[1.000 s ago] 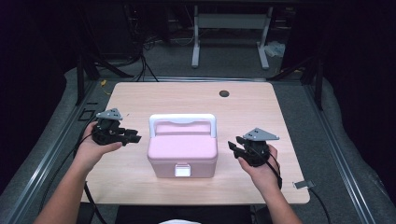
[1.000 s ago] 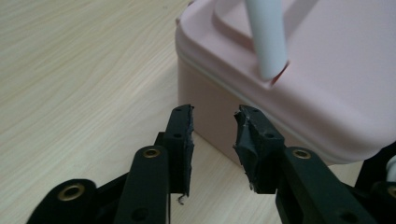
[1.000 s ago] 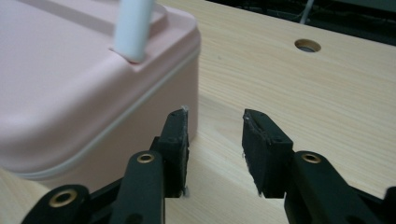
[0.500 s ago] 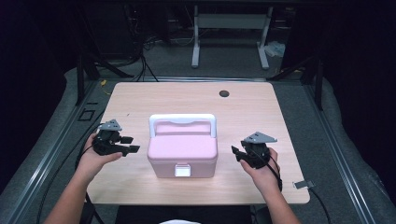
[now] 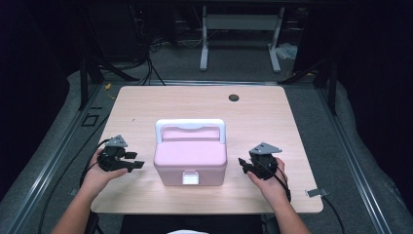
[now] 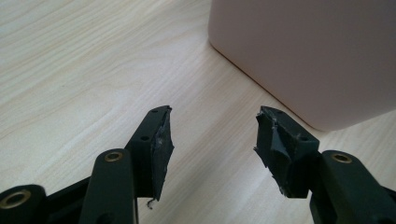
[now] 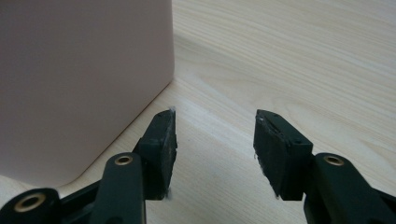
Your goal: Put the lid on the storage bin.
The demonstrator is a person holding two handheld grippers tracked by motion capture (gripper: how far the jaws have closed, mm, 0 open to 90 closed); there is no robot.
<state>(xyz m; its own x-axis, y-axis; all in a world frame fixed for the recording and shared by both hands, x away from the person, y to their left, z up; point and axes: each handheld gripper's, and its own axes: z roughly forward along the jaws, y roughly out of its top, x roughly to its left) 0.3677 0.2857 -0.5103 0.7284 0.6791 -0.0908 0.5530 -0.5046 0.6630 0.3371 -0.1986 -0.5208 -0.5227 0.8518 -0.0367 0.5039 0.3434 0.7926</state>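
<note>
High view shows the pink box [image 5: 190, 156] mid-table [image 5: 146, 105], flanked by the left claw [image 5: 137, 164] and right claw [image 5: 242, 164], both agape and empty; uneven closing might shove it sideways.

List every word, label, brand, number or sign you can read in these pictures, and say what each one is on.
None can be read. The pink box, its white handle and white latch show no print, and the table is bare wood. The left gripper and right gripper carry no legible marking.
</note>
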